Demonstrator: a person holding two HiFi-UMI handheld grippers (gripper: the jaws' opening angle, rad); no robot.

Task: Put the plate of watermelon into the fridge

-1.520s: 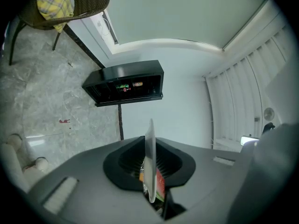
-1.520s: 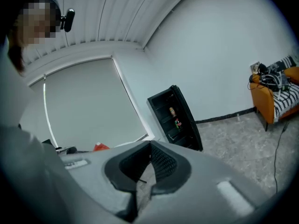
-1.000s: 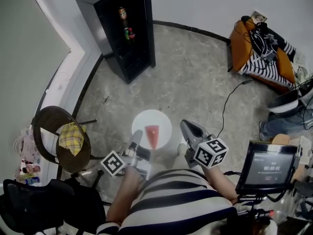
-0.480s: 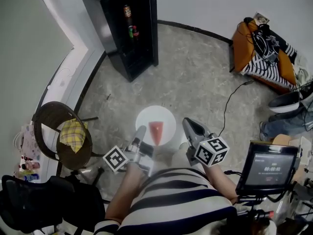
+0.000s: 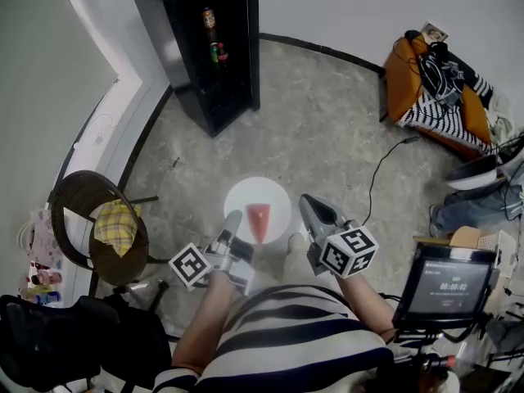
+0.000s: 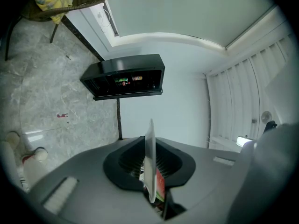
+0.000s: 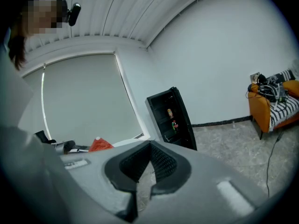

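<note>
A white plate carrying a red watermelon wedge is held over the grey floor, in front of my striped torso. My left gripper is shut on the plate's near left rim. In the left gripper view the plate stands edge-on between the jaws, with the watermelon behind it. My right gripper is just right of the plate, shut with nothing in it. The black fridge stands open against the far wall, cans and a bottle on its shelves; the fridge also shows in the right gripper view.
A wicker chair with a yellow cloth stands at the left. An orange seat piled with clothes is at the far right, and a cable runs over the floor. A monitor is at my right.
The plate stays held in my left gripper. My right gripper has moved slightly left, closer to the plate. The view has shifted a little.
</note>
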